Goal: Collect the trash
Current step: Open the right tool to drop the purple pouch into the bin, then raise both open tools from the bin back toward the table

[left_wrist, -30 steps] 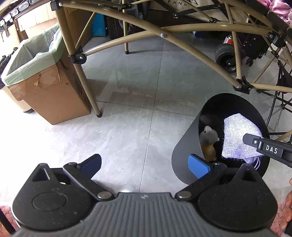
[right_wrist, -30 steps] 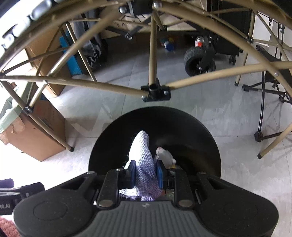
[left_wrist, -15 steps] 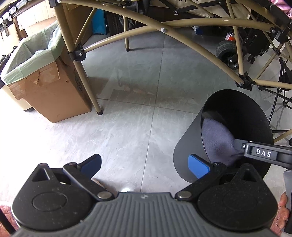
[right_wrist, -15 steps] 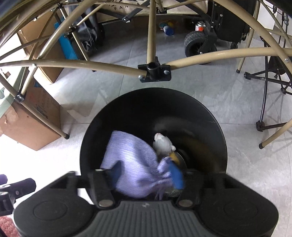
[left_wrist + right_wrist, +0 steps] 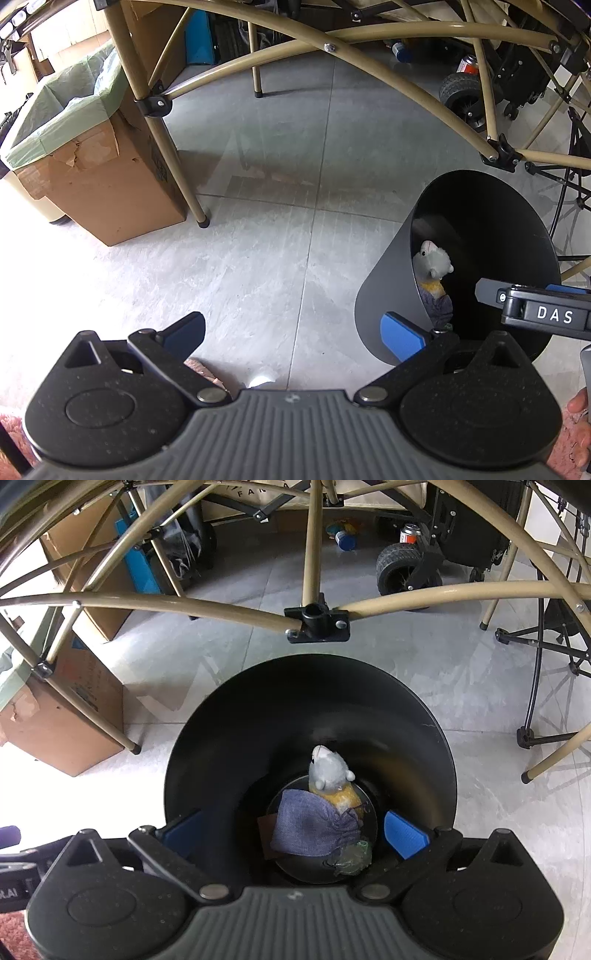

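A soft lilac drawstring pouch (image 5: 314, 829) lies crumpled at the bottom of the black bin (image 5: 229, 738), against a plush toy (image 5: 330, 771). The right gripper (image 5: 295, 830), fingers opening wide and empty, hovers above; the left gripper (image 5: 291, 334) stands wide too. Light and limp, it likely lifts best by its gathered neck.

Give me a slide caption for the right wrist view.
Right claw opening above the black bin, purple cloth pouch lying inside beside a grey plush toy.
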Demonstrator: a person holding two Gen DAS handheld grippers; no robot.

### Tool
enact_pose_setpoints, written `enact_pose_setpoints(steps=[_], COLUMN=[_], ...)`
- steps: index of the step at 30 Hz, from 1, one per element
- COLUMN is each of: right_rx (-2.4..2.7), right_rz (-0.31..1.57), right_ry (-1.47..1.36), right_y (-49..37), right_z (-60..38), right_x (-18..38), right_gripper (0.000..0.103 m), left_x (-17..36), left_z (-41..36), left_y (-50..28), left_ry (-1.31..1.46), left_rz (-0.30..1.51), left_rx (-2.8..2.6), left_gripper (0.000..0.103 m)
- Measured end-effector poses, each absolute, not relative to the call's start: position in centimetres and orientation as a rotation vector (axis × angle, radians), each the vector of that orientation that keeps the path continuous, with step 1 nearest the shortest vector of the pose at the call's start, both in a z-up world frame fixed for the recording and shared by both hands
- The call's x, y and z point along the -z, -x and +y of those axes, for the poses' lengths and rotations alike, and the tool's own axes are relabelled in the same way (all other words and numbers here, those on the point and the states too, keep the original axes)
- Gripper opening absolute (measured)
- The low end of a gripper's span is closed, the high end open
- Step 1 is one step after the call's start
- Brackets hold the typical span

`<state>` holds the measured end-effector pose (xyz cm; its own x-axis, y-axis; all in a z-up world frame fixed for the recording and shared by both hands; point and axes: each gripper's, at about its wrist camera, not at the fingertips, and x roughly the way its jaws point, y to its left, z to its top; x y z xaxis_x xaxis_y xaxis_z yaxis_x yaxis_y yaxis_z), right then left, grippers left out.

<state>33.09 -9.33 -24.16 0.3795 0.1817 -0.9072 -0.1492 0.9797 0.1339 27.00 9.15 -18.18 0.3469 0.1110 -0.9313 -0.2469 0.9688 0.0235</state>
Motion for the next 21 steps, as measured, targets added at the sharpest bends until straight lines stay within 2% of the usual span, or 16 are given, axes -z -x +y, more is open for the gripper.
enact_pose_setpoints(steps=[21], right_rx=[-0.227], right_rz=[1.083], right_ry=[-0.074], right_y=[-31.4], right_z=[-10.9], right_x=[21.3], right_gripper=[0.103], left_x=[16.6], left_z=[8.5], left_y=[-26.3], left_ry=[0.136], left_rz=[1.136], left_rx=[-0.223], left_gripper=[0.103])
